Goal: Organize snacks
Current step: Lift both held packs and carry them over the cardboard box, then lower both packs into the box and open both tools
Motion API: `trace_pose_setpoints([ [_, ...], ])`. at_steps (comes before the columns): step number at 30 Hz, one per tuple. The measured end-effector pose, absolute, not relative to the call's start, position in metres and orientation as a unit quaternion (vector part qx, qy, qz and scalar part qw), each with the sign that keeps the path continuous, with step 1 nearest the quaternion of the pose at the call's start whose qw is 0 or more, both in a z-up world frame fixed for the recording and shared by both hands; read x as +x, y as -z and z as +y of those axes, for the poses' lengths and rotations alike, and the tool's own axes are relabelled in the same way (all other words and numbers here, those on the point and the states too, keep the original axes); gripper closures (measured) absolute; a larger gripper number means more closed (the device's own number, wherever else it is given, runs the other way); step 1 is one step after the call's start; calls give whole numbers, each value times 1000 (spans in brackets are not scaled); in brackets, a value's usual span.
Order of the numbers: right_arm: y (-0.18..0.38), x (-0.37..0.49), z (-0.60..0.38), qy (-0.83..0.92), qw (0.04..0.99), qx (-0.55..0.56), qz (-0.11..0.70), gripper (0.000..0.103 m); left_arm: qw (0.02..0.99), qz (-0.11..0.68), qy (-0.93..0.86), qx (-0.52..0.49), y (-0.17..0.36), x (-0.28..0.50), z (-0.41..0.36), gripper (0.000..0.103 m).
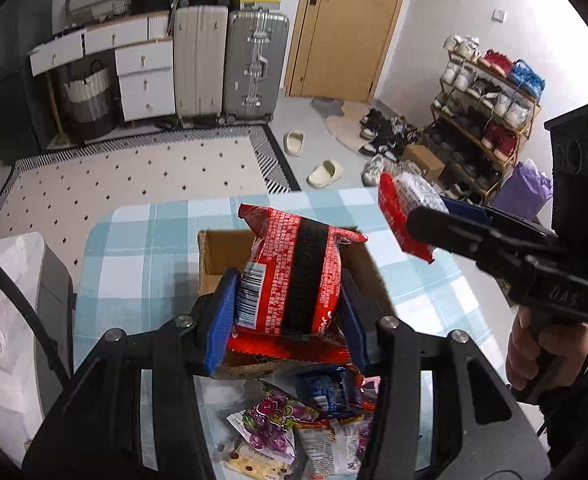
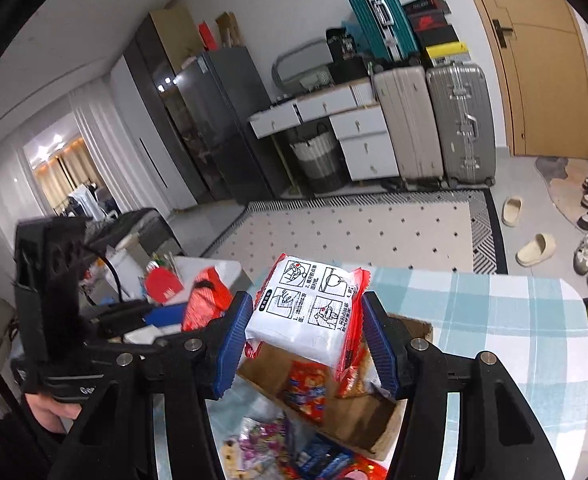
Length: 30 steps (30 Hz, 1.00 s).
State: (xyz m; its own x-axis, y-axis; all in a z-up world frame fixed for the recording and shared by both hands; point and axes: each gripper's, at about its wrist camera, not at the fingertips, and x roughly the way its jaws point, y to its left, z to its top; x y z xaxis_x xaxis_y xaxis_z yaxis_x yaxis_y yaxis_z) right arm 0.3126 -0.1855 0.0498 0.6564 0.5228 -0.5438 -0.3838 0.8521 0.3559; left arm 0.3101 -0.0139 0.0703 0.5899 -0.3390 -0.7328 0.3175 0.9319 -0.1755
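Observation:
My left gripper (image 1: 286, 304) is shut on a red and black noodle packet (image 1: 294, 272) and holds it upright above the open cardboard box (image 1: 222, 252). My right gripper (image 2: 308, 336) is shut on a white and red noodle packet (image 2: 306, 316), held above the same box (image 2: 374, 420), which holds a few snack packets (image 2: 308, 392). In the left wrist view the right gripper (image 1: 426, 220) hangs at the right with its packet (image 1: 402, 204). Loose snacks (image 1: 294, 424) lie on the checked tablecloth (image 1: 142, 256) in front of the box.
The table's far edge gives onto a dotted rug (image 1: 142, 176). Slippers (image 1: 326, 174), shoes and a shoe rack (image 1: 490, 108) are at the right. Suitcases (image 1: 254, 64) and white drawers (image 1: 146, 80) stand at the back wall. A grey unit (image 1: 26, 312) stands left of the table.

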Motion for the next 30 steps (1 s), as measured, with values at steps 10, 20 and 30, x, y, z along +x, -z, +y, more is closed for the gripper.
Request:
trace_pose_setpoints([
  [10, 17, 349, -178, -238, 887, 68, 389, 47, 862, 470, 191, 1, 4, 364, -29, 58],
  [20, 64, 374, -169, -236, 868, 48, 434, 47, 841, 505, 191, 27, 54, 392, -42, 59],
  [30, 81, 374, -164, -233, 860, 42, 453, 47, 844, 503, 181, 34, 58, 389, -43, 59],
])
